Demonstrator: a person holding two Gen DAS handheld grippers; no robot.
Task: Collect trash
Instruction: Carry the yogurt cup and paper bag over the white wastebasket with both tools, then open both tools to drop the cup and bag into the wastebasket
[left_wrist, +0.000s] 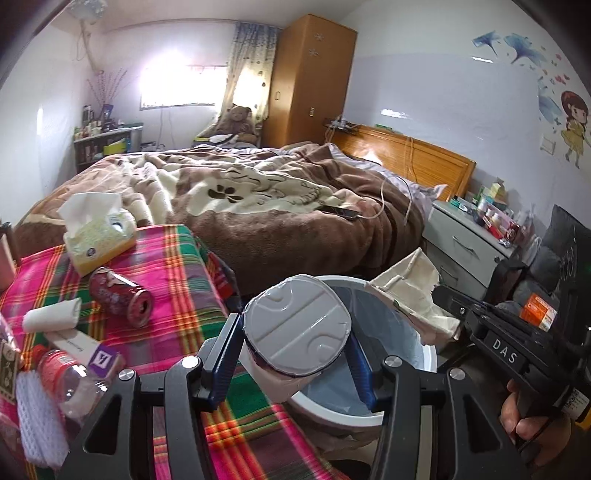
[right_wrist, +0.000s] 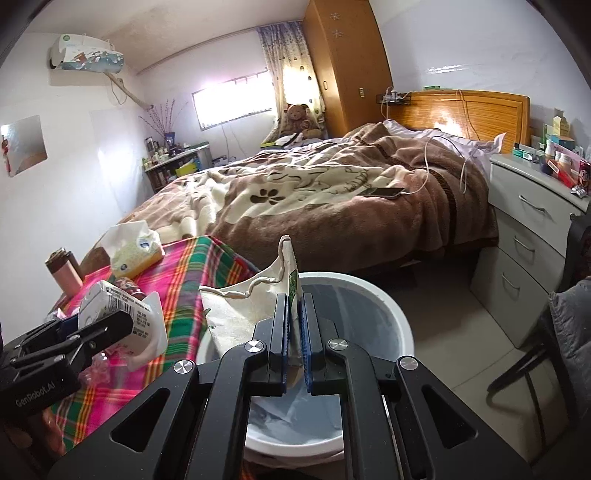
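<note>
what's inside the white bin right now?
The white bin has a pale blue-grey liner, crumpled at the bottom, and no trash shows in the visible part. The paper bag in the right gripper and that gripper itself hide the near-left interior.

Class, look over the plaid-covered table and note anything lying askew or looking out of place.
The red can lies tipped on its side near the tissue pack, and a clear bottle also lies flat.
</note>
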